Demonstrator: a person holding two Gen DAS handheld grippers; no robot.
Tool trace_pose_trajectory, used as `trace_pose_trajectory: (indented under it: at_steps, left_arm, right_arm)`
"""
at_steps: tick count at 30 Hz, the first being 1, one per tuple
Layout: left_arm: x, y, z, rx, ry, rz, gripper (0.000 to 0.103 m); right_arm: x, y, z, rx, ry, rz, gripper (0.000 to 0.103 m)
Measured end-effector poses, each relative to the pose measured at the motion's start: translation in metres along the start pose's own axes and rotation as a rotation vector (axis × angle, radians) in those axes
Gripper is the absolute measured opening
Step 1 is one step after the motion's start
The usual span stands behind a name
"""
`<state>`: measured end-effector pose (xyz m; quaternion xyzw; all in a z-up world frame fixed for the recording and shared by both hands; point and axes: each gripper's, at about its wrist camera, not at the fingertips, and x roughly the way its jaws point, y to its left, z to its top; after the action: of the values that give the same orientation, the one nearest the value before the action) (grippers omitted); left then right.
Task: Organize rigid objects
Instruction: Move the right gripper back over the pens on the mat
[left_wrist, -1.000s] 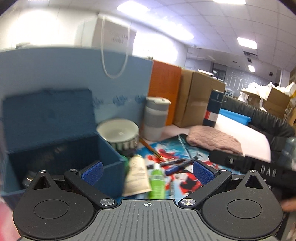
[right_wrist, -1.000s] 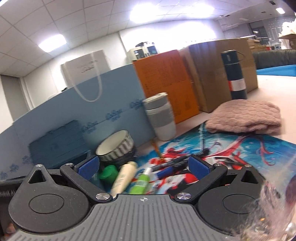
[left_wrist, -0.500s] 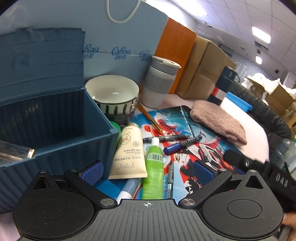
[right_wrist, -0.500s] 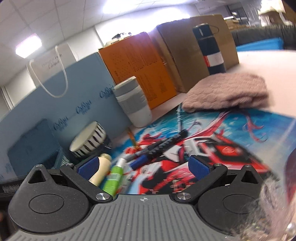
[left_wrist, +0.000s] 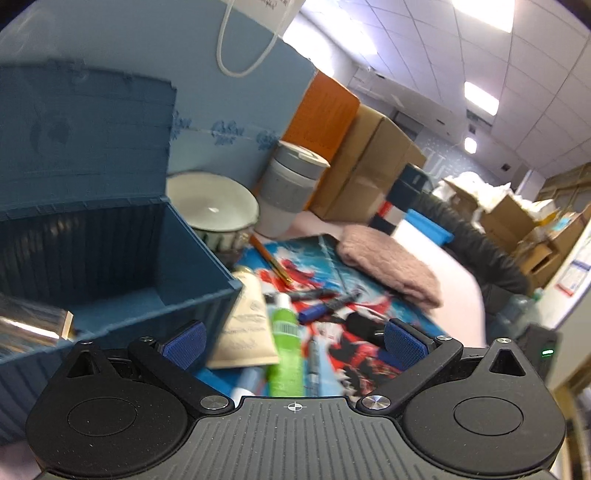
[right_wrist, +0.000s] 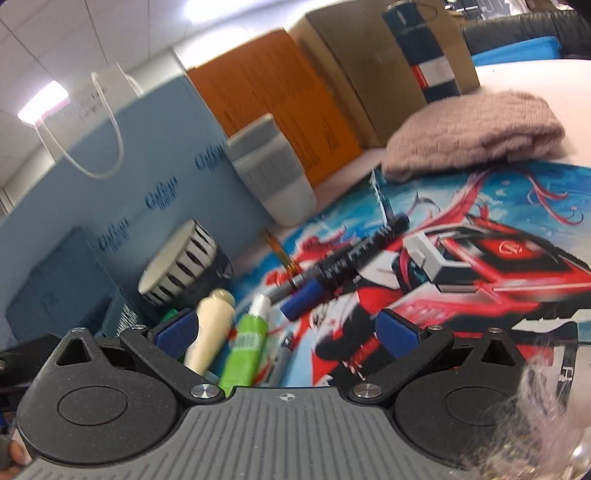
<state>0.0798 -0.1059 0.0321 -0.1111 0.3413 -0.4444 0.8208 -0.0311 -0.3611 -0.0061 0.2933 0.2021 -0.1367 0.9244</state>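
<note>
Both the left claw (left_wrist: 293, 341) and right claw (right_wrist: 286, 330) hang spread and empty, a green bottle (left_wrist: 285, 354) lying between each one's fingers beside the blue box's rim (left_wrist: 201, 299).

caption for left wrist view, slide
Open left tool above green bottle and cream tube, beside blue box.
</note>
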Motion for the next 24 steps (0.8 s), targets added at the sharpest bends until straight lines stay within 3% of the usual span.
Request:
trace_pose_trajectory:
  at_steps: [3, 11, 13, 18, 24]
  left_arm:
    - [-0.009, 0.004, 0.004, -0.052, -0.026, -0.063, 0.103]
    - [-0.033, -0.002, 0.011, -0.043, -0.104, -0.006, 0.103]
    - [-0.036, -0.001, 0.012, -0.040, -0.111, 0.013, 0.103]
    - [-0.040, 0.001, 0.014, -0.051, -0.119, 0.007, 0.103]
    - [-0.045, 0.002, 0.014, -0.053, -0.137, 0.002, 0.103]
  right_arm:
    - [0.007, 0.005, -0.003, -0.046, 0.052, -0.011, 0.100]
    - [0.023, 0.025, 0.006, -0.172, 0.067, -0.045, 0.089]
    - [0.032, 0.020, 0.019, -0.136, 0.063, -0.107, 0.079]
    - [0.063, -0.005, 0.051, 0.042, 0.078, -0.280, 0.067]
    - [0.090, 0.001, 0.061, -0.040, 0.078, -0.412, 0.042]
